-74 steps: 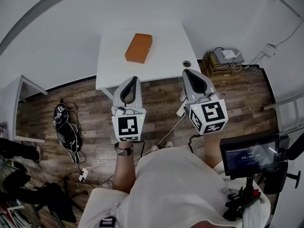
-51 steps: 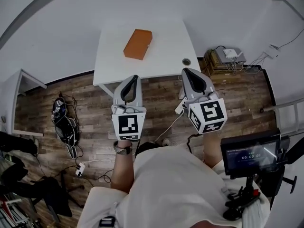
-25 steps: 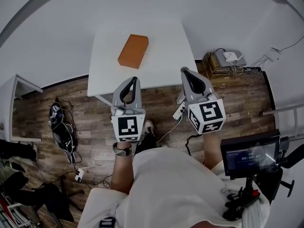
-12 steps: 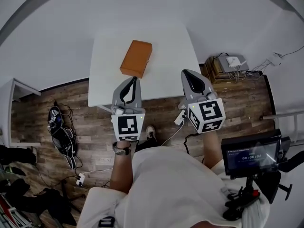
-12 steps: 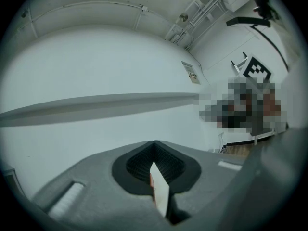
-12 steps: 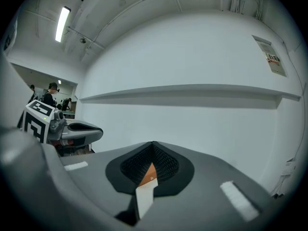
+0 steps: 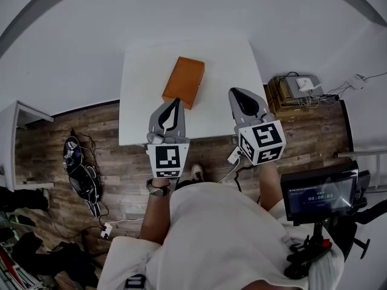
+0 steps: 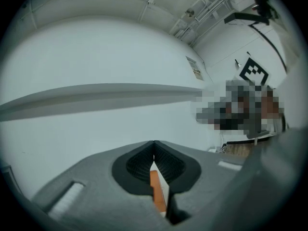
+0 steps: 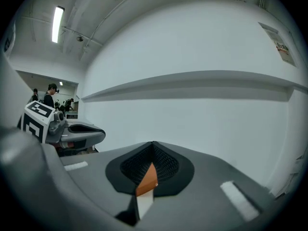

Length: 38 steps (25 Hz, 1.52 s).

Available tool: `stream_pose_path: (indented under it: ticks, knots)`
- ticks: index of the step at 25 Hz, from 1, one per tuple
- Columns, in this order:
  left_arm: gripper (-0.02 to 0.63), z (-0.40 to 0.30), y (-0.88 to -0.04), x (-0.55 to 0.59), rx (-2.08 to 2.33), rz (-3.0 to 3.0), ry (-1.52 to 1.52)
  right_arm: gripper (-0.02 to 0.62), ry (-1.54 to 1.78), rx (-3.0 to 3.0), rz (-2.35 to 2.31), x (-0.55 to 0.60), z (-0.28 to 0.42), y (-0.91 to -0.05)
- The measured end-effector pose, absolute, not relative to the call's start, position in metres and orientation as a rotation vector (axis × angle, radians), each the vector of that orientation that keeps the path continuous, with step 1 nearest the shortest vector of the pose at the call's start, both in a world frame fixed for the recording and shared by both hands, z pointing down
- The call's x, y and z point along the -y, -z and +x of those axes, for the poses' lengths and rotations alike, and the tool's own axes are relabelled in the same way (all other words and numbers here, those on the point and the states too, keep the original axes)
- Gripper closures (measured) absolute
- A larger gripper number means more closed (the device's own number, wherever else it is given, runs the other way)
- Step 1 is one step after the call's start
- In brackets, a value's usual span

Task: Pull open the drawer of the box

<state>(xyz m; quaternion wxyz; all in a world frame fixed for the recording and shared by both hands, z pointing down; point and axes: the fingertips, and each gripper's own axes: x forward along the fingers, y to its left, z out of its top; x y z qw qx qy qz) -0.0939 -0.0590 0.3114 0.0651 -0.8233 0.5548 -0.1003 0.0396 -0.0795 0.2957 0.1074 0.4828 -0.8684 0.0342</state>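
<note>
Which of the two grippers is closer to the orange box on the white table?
Left. In the head view the left gripper has its tip right by the near end of the orange box. The right gripper is off to the box's right, clearly apart.

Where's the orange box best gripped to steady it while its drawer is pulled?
Across its narrow width, on the two long sides of the orange box, coming from above. It lies flat and askew on the table with both long sides free. Which end holds the drawer can't be told.

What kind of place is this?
Probably a lab or test room: a white table holding one orange box, tangled cables on the wood floor, and a small monitor.
</note>
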Motion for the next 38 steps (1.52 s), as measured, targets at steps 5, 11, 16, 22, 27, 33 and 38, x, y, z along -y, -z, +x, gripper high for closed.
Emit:
stream_pose_path:
  ticks: [5, 11, 16, 22, 27, 33, 38]
  knots:
    - [0.6, -0.117, -0.341, 0.119, -1.678, -2.534, 0.368, 0.581, -0.15, 2.515, 1.365, 0.137, 0.008, -0.328]
    - [0.597, -0.116, -0.37, 0.153, -1.661, -2.579, 0.396, 0.555, -0.196, 2.472, 1.313, 0.166, 0.002, -0.362]
    - [0.578, -0.11, -0.375, 0.133, -1.647, -2.595, 0.42, 0.549, -0.203, 2.455, 1.301, 0.147, 0.004, -0.366]
    - [0.555, -0.103, -0.399, 0.137, -1.616, -2.636, 0.48, 0.541, -0.233, 2.435, 1.256, 0.157, 0.001, -0.387]
    - [0.554, -0.101, -0.416, 0.13, -1.642, -2.664, 0.516, 0.532, -0.252, 2.434, 1.214, 0.156, -0.003, -0.395]
    - [0.543, -0.099, -0.434, 0.115, -1.655, -2.677, 0.579, 0.526, -0.323, 2.44, 1.14, 0.146, -0.008, -0.413]
    - [0.543, -0.097, -0.474, 0.141, -1.674, -2.728, 0.647, 0.526, -0.472, 2.43, 1.096, 0.184, -0.014, -0.461]
